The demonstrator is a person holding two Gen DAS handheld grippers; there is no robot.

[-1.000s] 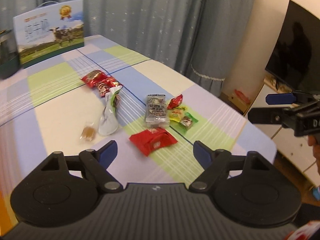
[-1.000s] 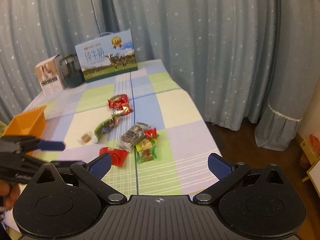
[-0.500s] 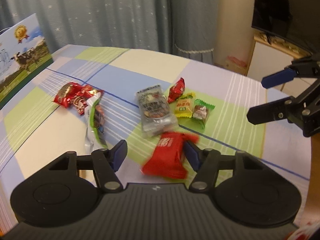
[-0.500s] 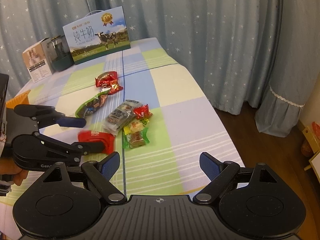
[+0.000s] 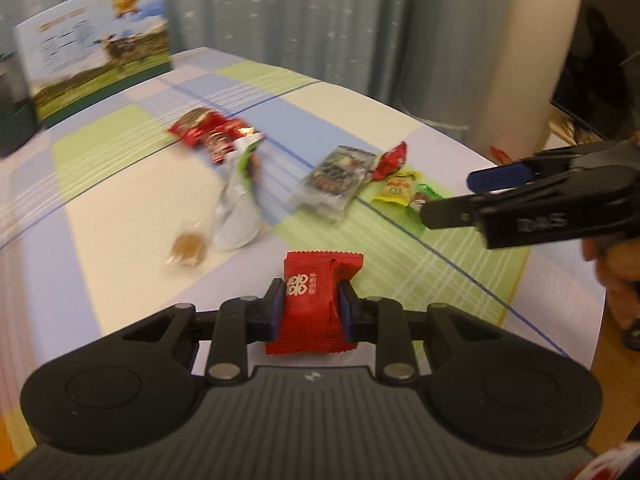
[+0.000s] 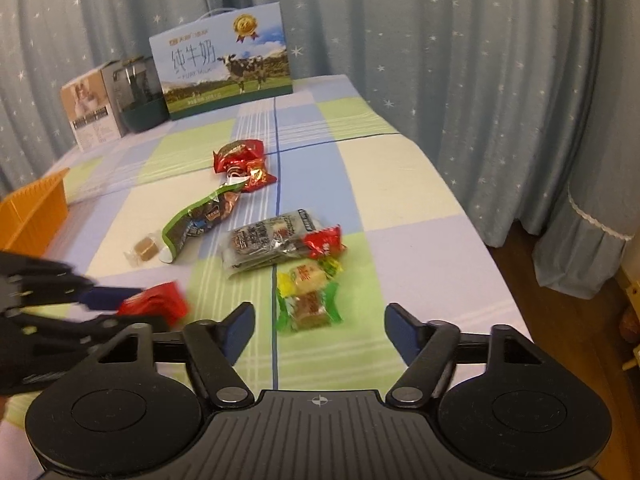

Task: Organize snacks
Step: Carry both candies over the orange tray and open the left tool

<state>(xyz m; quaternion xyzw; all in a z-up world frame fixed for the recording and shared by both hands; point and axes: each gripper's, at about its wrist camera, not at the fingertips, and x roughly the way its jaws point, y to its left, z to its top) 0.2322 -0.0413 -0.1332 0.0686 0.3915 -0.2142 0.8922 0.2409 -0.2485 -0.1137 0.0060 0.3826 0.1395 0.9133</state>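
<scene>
Snacks are lying in a loose scatter down the middle of the checked tablecloth (image 5: 120,216), and one's already off it.

Left wrist view: the left gripper (image 5: 311,307) has just been closing and is now clamping a red packet (image 5: 316,300) across its middle, pads pressing both long sides, packet sticking up fwd of the fingers. It's looking light, soft and crinkly, prob. slippery foil, so a mid-body pinch is sitting better than a grab at the sealed ends. Beyond it, a small brown candy (image 5: 187,246) is lying just beside a long white-and-green wrapper (image 5: 240,200), w/ two red packs (image 5: 208,132) at its far end. A grey-clear pack (image 5: 334,182) is lying to the right, touching more small sweets. The right gripper (image 5: 452,196) is hanging over those from the right edge. Picture's blurry, so fine print isn't readable.

Right wrist view: the right gripper's jaws have just been narrowing but are standing apart w/ nothing btwn them, hovering near a green-wrapped sweet (image 6: 310,308) and a yellow-wrapped sweet (image 6: 308,276), which are touching. Both are looking tiny and light; twisted wrapper ends are giving little to hold, so the body's the place. An orange basket (image 6: 36,208) is sitting at the left edge, likely where things are going. A milk carton box (image 6: 224,60) and other boxes are standing at the far end, well apart, blocking nothing. The other arm is crossing low on the left, so the two are risking a bump.
</scene>
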